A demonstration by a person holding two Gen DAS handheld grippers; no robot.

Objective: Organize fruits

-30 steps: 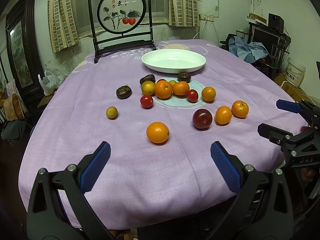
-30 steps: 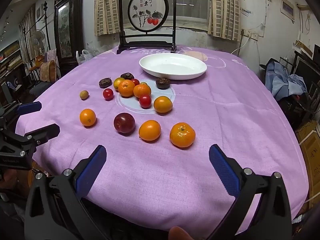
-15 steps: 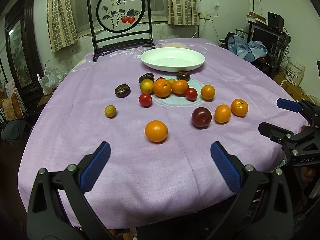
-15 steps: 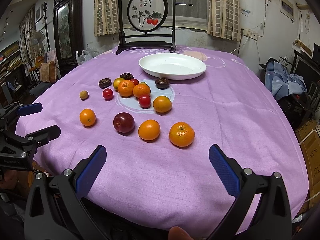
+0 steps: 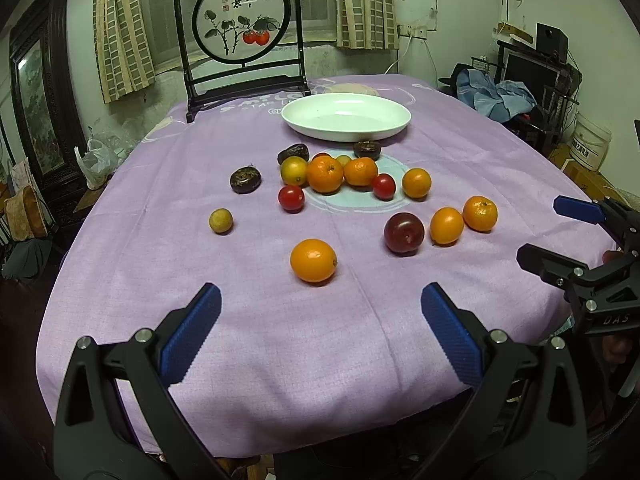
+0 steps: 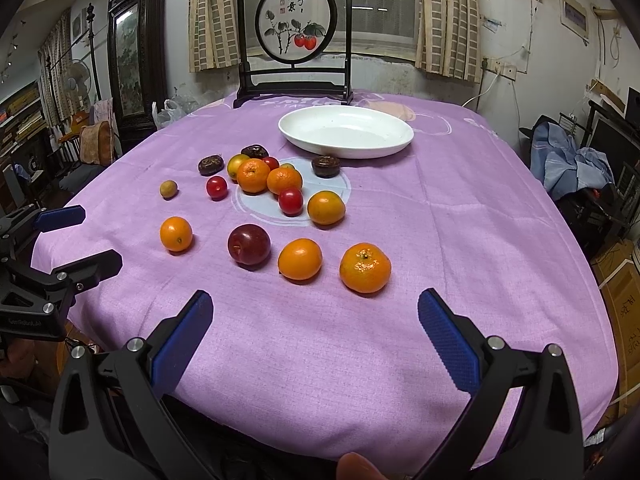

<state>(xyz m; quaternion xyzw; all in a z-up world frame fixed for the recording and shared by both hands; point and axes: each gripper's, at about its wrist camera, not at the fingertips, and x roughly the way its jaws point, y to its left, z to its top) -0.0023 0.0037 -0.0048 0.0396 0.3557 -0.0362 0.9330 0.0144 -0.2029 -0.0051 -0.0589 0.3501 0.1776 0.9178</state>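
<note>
Several fruits lie loose on a purple tablecloth (image 5: pixel 280 320): oranges, small red tomatoes, a dark red plum (image 5: pixel 404 233) and dark brown fruits. An empty white oval plate (image 5: pixel 346 117) stands behind them, also in the right wrist view (image 6: pixel 346 131). My left gripper (image 5: pixel 320 332) is open and empty near the front edge, just short of a lone orange (image 5: pixel 313 260). My right gripper (image 6: pixel 314 338) is open and empty, just short of a mandarin (image 6: pixel 365 268) and an orange (image 6: pixel 300 259). Each gripper shows in the other's view, the right one (image 5: pixel 560 232) and the left one (image 6: pixel 72 236).
A framed round painting on a black stand (image 5: pixel 242 36) stands at the table's far edge behind the plate. A yellow-green fruit (image 5: pixel 220 221) lies apart at the left. Furniture and clutter surround the table, with blue cloth (image 6: pixel 572 164) at the right.
Both grippers have moved slightly; the fruits sit a little higher in both views. Nothing on the table has moved and both grippers stay open.
</note>
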